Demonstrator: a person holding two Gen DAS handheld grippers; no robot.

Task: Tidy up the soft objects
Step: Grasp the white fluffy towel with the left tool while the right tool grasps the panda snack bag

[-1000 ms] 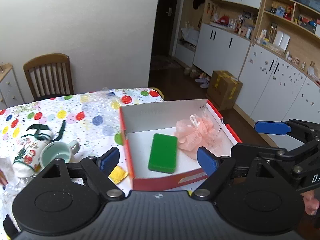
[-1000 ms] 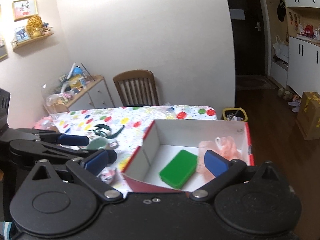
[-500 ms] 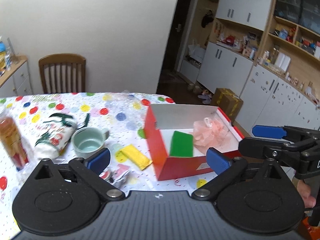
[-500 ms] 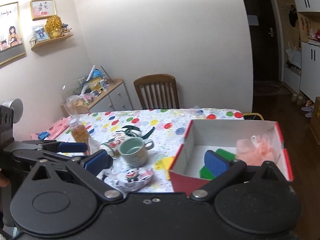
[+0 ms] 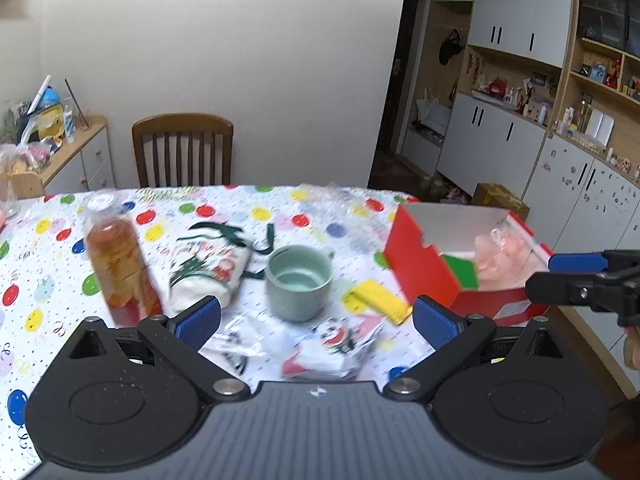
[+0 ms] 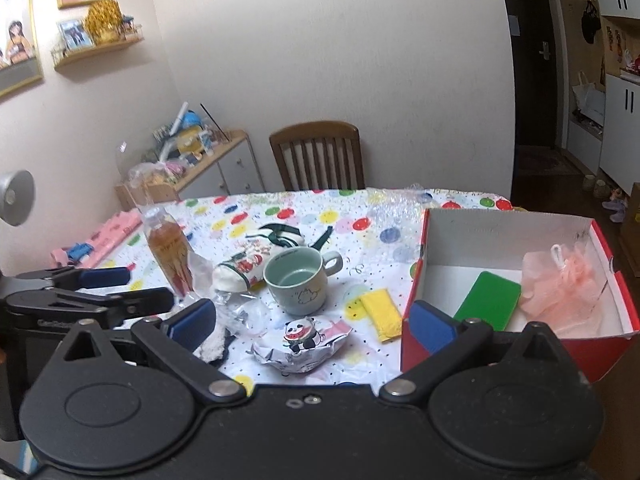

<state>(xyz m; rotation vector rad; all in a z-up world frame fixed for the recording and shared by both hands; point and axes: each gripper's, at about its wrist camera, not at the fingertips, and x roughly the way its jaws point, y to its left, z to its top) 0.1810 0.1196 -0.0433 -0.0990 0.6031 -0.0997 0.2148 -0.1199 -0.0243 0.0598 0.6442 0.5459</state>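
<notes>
A red box with a white inside stands at the table's right end; it also shows in the left wrist view. In it lie a green sponge and a pink mesh puff. A yellow sponge lies on the cloth left of the box, also seen from the left wrist. A white Christmas-print cloth pouch lies behind the mug. My left gripper is open and empty above the near table edge. My right gripper is open and empty, its right finger before the box.
A green mug, an amber drink bottle, a panda snack packet and crumpled clear plastic sit on the polka-dot tablecloth. A wooden chair stands behind the table. Cabinets line the right.
Both grippers have pulled back and swung left from over the box. The mug, bottle, pouch and packet have come into view. Both stay open and empty.
</notes>
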